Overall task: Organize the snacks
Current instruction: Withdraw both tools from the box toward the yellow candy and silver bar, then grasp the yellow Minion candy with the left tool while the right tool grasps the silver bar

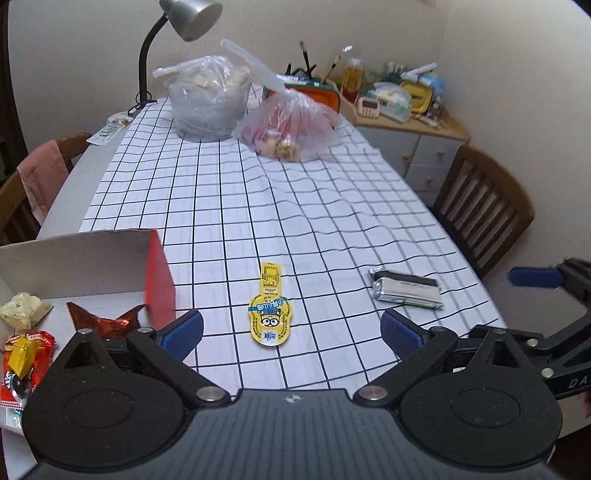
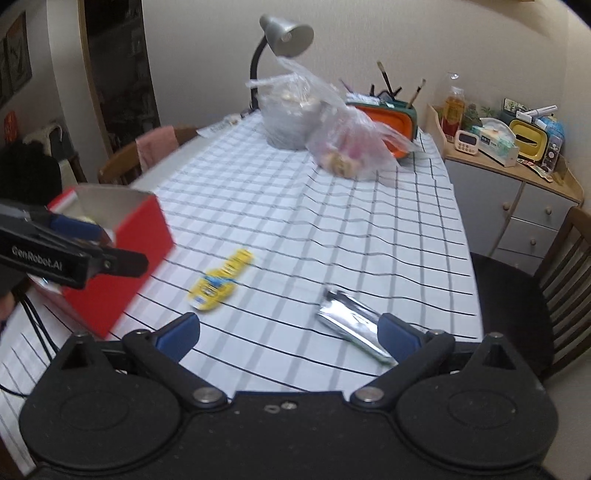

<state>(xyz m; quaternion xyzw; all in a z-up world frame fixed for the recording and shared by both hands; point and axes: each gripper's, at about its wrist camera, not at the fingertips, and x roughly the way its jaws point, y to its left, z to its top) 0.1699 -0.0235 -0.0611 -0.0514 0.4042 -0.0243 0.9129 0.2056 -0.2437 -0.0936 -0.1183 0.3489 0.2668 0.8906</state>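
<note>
A white tablecloth [image 1: 295,206] ruled with thin dark grid lines covers the long table, rippled in soft waves down its middle. Near the front lies a flat yellow snack packet [image 1: 270,309] with a rounded body, a narrow neck and a goggle-eyed cartoon face printed on it; well to its right sits a silvery foil packet [image 1: 405,288], oblong and crinkled at its sealed end. The left gripper [image 1: 291,334] hangs above the cloth with its blue ribbed pads spread wide, the yellow packet lying in the gap between them but untouched. The right gripper [image 2: 290,336] is spread just as wide, and the foil packet [image 2: 349,323] lies beside its right-hand finger, partly hidden behind it; whether they touch I cannot tell through the blur. At the left stands a red cardboard box [image 1: 159,280] with a pale, matte inside, open at the top. It holds a cream wrapped sweet [image 1: 23,309], a glossy reddish-brown foil wrapper [image 1: 105,320] with twisted points, and a red and yellow snack bag [image 1: 26,354]. At the far end two thin clear plastic bags slump side by side, one greyish and full [image 1: 208,99], the other [image 1: 291,125] showing pink and tan lumps inside. A grey metal desk lamp [image 1: 184,18] curves over them on a black gooseneck, and wooden slat-backed chairs [image 1: 484,210] stand at the table's sides.
</note>
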